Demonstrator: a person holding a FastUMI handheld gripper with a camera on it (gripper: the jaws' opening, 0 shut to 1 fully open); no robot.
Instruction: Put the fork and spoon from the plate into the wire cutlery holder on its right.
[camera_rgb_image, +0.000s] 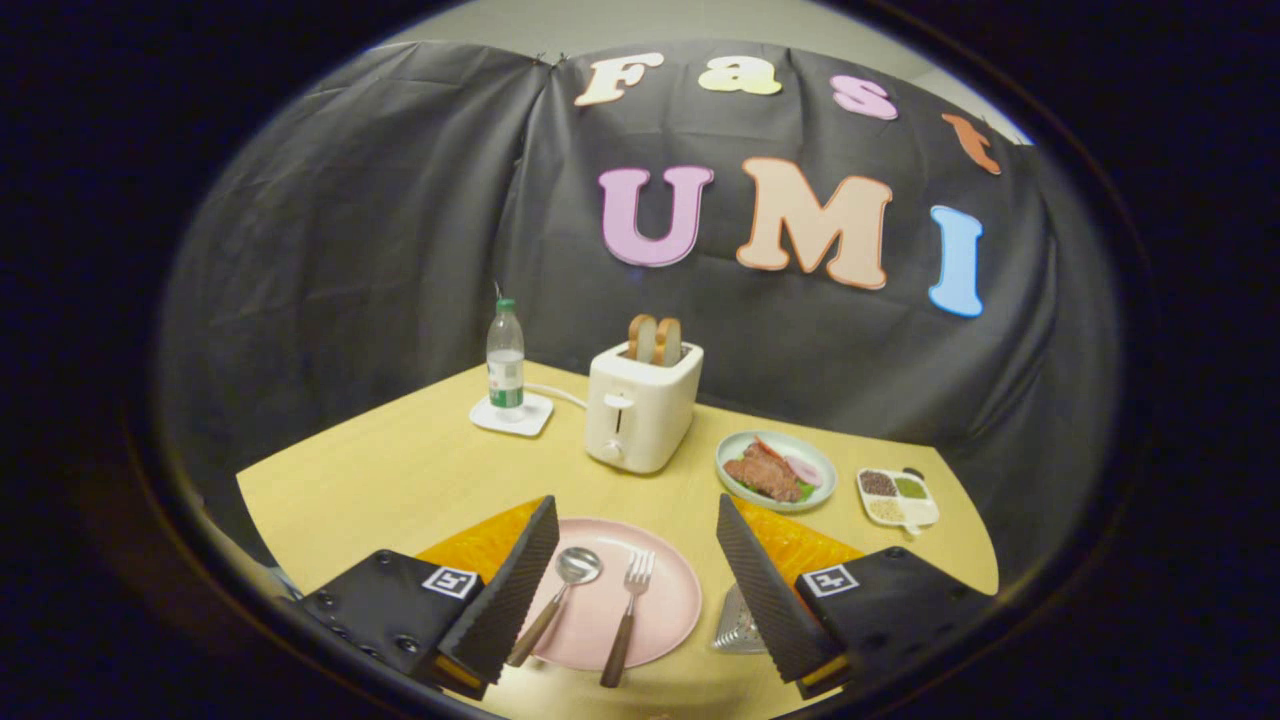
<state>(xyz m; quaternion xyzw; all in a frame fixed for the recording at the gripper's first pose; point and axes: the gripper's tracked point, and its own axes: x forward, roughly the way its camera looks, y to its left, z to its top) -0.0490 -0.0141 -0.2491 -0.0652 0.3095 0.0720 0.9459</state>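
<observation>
Between my fingers (636, 560), spread wide and gripping nothing, I see the pink plate (660, 630) on the wooden surface (400, 470). On it the spoon (555, 602) and the fork (627, 620) lie side by side, handles toward me. Just right of the plate, the wire cutlery holder (737, 625) shows partly behind my right finger.

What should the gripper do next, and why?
Probably dip toward the fork: the gripper has its jaws wide open and empty above the pink plate, where fork and spoon lie side by side, the fork nearer the wire holder.
</observation>
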